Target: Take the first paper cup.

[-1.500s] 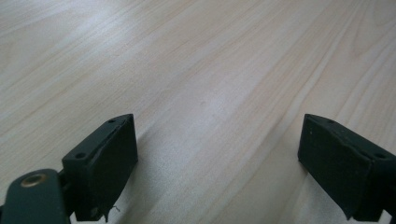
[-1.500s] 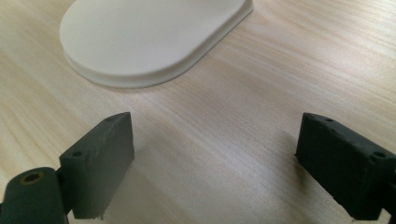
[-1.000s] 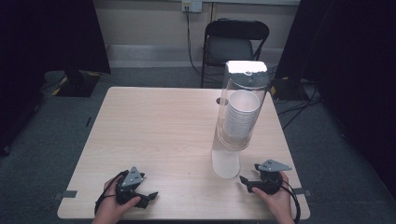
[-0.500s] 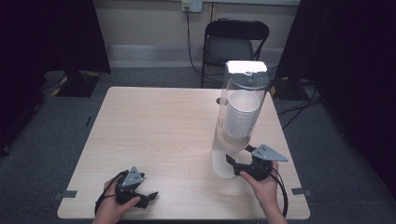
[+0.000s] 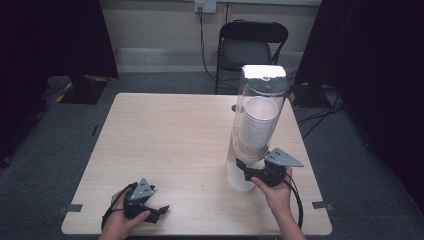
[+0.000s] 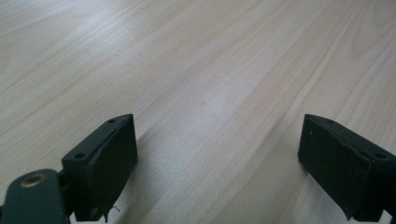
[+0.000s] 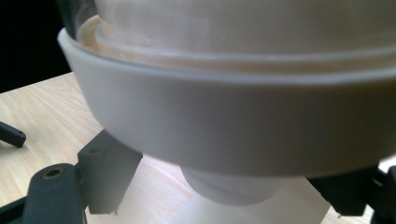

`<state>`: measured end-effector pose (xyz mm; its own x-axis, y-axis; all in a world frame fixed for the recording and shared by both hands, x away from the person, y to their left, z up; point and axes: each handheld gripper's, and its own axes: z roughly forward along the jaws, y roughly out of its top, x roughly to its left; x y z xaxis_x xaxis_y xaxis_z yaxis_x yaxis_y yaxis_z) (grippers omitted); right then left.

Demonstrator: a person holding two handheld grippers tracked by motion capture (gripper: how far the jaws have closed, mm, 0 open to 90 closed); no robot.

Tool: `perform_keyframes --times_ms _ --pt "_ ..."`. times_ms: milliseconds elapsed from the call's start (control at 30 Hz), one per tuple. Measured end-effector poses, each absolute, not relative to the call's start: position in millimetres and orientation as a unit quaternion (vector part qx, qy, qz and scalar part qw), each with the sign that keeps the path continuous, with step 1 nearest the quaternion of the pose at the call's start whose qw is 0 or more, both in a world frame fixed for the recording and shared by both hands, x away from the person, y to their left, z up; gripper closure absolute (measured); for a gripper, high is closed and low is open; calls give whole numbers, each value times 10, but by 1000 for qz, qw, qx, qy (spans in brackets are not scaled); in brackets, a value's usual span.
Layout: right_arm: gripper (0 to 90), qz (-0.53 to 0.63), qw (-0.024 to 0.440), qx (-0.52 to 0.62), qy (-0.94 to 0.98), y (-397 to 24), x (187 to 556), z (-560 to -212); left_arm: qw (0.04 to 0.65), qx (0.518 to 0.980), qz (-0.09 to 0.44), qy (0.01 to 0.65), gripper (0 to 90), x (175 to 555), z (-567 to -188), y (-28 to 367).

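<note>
Already the right gripper point(image 5: 248, 171) sits at the foot of the cup dispenser point(image 5: 256, 130), its jaws spread wide, one on either side of the lowest paper cup point(image 7: 233, 184) that pokes out beneath the dispenser's white collar point(image 7: 224, 126); in the right gripper view the black jaws stand clear of the cup's bottom and do not seem to press on it. So the reach looks done, while the pinch, the pull downward and the setting down of a cup are all left. Further out, the clear tube holds a stack of white cups point(image 5: 259, 122) and stands upright on the right half of the table point(image 5: 165, 135), toward the near edge. At the near left corner the left gripper point(image 5: 159, 210) rests low over bare wood with its jaws spread and nothing between them. Compared with a second ago, the right hand has moved from the near right edge of the table up and in to the dispenser's base, the dispenser has not shifted, and the left gripper lies where it was. Behind the table a folding chair point(image 5: 252, 45) stands against the far wall.
</note>
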<state>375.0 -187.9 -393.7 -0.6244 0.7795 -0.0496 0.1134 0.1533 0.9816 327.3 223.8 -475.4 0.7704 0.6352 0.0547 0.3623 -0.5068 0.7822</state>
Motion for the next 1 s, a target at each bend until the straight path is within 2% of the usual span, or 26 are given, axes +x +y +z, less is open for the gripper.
perform_keyframes --times_ms 433,700,1000 --pt "209 574 297 313 696 -1870 3798 -3902 401 851 170 293 113 3274 -4754 2237" --pt "302 574 290 315 698 -1893 3846 -3912 401 851 170 293 113 3274 -4754 2238" --pt "332 572 295 312 699 -1909 3847 -3932 401 851 170 293 113 3273 -4754 2237"
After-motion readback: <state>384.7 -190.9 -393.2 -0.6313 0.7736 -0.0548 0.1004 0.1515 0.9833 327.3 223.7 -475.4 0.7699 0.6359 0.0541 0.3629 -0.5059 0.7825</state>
